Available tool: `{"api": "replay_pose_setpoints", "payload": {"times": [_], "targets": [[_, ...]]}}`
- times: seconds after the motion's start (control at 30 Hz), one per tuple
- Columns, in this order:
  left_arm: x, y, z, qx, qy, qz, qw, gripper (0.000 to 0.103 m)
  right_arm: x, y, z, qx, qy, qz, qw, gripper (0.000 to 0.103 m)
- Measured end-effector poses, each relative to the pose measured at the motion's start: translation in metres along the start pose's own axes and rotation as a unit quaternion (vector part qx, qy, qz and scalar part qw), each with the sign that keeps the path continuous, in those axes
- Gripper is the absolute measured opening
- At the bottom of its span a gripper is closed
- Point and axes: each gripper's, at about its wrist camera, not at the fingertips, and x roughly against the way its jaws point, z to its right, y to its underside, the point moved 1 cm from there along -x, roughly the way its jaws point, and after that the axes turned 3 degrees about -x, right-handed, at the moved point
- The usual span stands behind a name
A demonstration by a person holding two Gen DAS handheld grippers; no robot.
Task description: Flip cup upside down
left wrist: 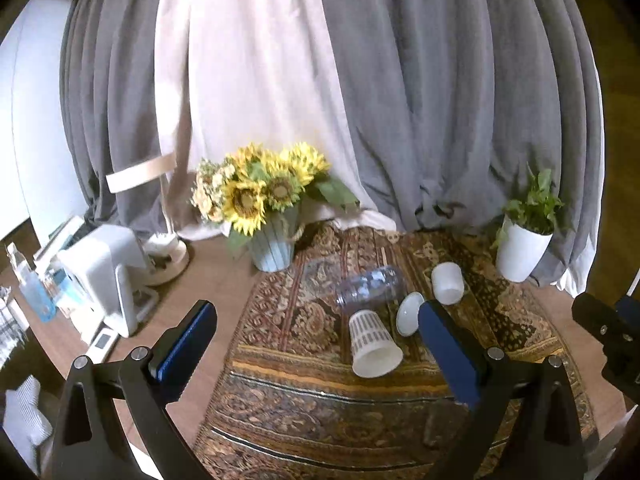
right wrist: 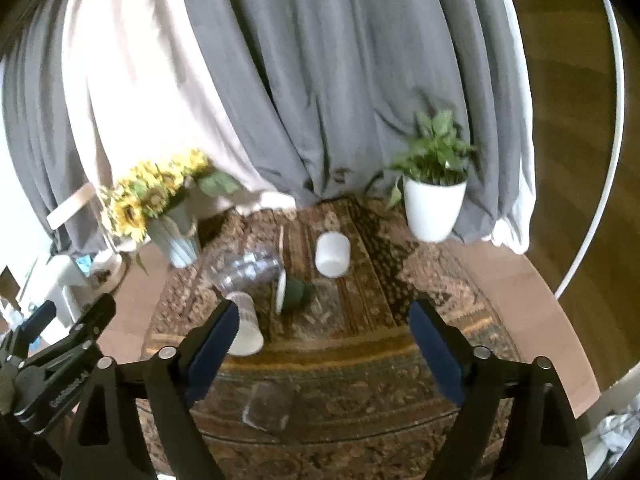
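Observation:
Several cups stand or lie on a patterned rug (left wrist: 304, 396). A white paper cup (left wrist: 372, 344) with a grid print stands upside down, also in the right wrist view (right wrist: 246, 330). A white cup (left wrist: 448, 283) stands mouth down further back (right wrist: 333, 254). A green cup with a white inside (right wrist: 294, 292) lies on its side; the left wrist view shows its white mouth (left wrist: 409, 314). A clear plastic cup (left wrist: 370, 288) lies on its side (right wrist: 244, 270). A clear glass (right wrist: 266, 406) sits near the right gripper. My left gripper (left wrist: 316, 344) is open and empty. My right gripper (right wrist: 322, 342) is open and empty.
A sunflower vase (left wrist: 274, 246) stands at the back left of the rug and a white potted plant (left wrist: 520, 250) at the back right. A white appliance (left wrist: 116, 276), a lamp base and bottles crowd the left of the wooden table. Grey curtains hang behind.

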Motion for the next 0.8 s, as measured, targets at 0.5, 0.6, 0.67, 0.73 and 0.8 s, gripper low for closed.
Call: {"api": "replay_pose_setpoints", "payload": {"times": [0.5, 0.6, 0.67, 0.73, 0.8], "targets": [[0.011, -0.011, -0.021, -0.003, -0.007, 0.025, 0.9996, 0.103, 0.026, 0.002, -0.028, 0.010, -0.012, 0.057, 0.998, 0.094], [0.014, -0.012, -0.021, -0.009, -0.011, 0.034, 0.9993, 0.103, 0.029, 0.003, -0.031, 0.011, -0.012, 0.064, 0.998, 0.094], [0.017, -0.013, -0.021, -0.012, -0.012, 0.040, 0.9991, 0.103, 0.031, 0.004, -0.033, 0.011, -0.012, 0.068, 0.998, 0.095], [0.019, -0.013, -0.022, -0.013, -0.012, 0.044, 0.9989, 0.103, 0.033, 0.004, -0.034, 0.011, -0.012, 0.070, 0.997, 0.095], [0.021, -0.013, -0.023, -0.015, -0.011, 0.049, 0.9986, 0.103, 0.035, 0.005, -0.035, 0.012, -0.011, 0.073, 0.997, 0.095]]}}
